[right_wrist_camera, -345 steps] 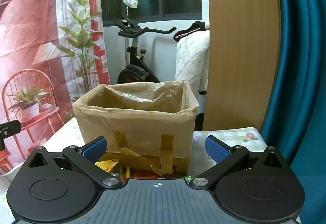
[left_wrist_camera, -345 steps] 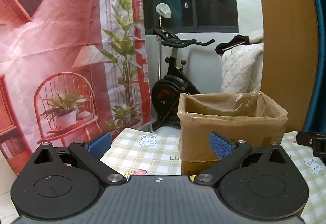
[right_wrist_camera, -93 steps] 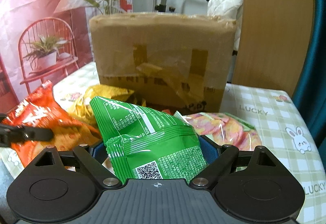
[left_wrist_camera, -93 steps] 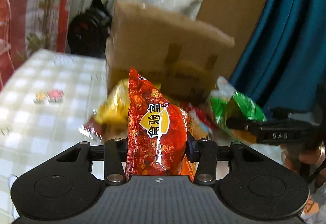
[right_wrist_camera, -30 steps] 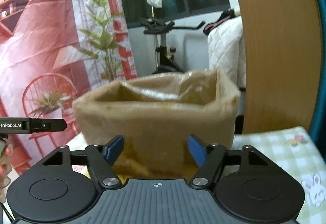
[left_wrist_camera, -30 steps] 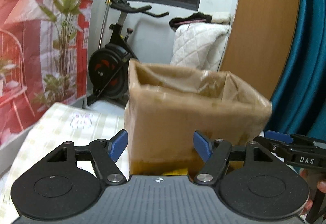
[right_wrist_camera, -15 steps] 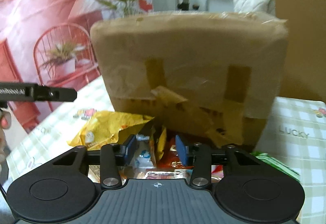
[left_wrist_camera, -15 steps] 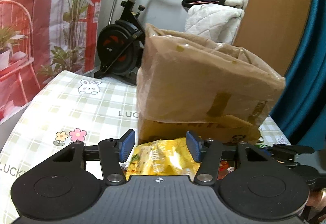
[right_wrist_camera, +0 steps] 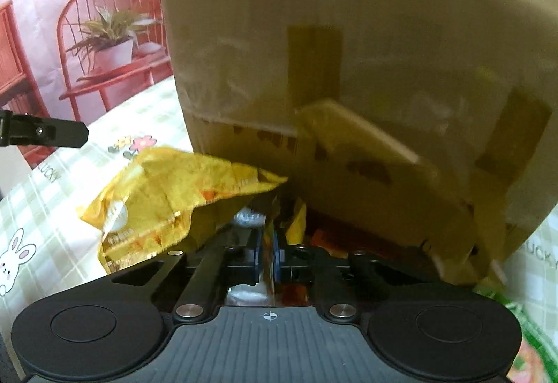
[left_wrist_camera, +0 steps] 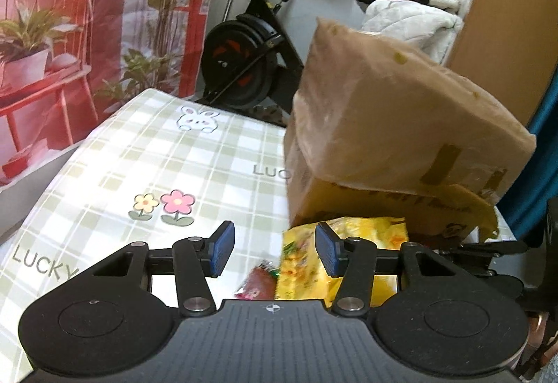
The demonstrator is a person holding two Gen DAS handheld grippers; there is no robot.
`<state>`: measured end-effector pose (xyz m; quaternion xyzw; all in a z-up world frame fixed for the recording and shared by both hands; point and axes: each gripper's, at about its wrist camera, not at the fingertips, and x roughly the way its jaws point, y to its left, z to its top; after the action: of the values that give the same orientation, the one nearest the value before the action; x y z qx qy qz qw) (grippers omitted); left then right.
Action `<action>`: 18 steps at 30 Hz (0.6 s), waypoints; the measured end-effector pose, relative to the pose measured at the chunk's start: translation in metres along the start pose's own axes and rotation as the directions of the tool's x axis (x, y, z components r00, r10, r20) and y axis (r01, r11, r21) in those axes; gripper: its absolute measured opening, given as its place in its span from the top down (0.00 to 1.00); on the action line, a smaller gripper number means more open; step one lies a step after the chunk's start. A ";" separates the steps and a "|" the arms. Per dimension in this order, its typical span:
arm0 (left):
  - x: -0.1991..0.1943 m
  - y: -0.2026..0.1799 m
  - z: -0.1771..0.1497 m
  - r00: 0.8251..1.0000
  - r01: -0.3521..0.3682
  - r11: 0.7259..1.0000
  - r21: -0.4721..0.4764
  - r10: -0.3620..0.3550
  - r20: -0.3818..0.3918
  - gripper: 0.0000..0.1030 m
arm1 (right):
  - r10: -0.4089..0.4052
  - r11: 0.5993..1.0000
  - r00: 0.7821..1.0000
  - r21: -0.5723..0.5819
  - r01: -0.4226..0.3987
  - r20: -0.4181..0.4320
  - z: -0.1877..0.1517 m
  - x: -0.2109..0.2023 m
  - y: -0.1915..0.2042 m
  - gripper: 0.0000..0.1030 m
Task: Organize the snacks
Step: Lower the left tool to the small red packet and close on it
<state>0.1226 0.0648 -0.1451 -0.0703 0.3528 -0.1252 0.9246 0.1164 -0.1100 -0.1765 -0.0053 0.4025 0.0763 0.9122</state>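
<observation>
Before the tall brown cardboard box (right_wrist_camera: pixel 348 69), right tongs (right_wrist_camera: pixel 266 250) clamped on a thin shiny wrapper edge (right_wrist_camera: pixel 268 236), liable to slip; left tongs (left_wrist_camera: pixel 275 252) apart beside the crinkled yellow snack bag (left_wrist_camera: pixel 314 264).

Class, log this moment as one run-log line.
right gripper: shut on packet | left gripper: open by yellow bag | box: upright

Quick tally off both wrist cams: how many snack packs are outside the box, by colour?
Yellow pack: 1
Red pack: 1
Green pack: 1
Thin pack, colour unclear, pinched in the right gripper: 1
Total: 4 that I can make out; more may hide against the box.
</observation>
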 end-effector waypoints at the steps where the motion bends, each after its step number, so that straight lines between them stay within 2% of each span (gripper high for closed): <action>1: 0.001 0.003 -0.002 1.000 -0.004 1.000 -0.003 0.004 -0.005 0.48 | 0.002 1.000 1.000 0.005 -0.002 -0.001 -0.003 0.000 -0.001 0.98; 10: 0.015 0.032 -0.023 0.995 -0.049 0.997 -0.052 0.045 -0.086 0.50 | -0.008 0.992 0.991 0.124 -0.010 0.137 -0.011 -0.039 -0.011 1.00; 14: 0.024 0.037 -0.027 0.992 -0.062 0.997 -0.039 0.058 -0.108 0.52 | -0.024 0.988 0.985 0.154 -0.002 0.169 -0.014 -0.051 -0.014 1.00; 18: 0.036 0.039 -0.031 0.992 -0.041 0.999 -0.017 0.039 -0.123 0.53 | -0.023 0.986 0.986 0.168 -0.005 0.163 -0.020 -0.054 -0.018 1.00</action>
<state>0.1353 0.0908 -0.1993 -0.0643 0.4115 -0.1072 0.9028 0.0688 -0.1362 -0.1509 0.0760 0.3307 0.0380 0.9399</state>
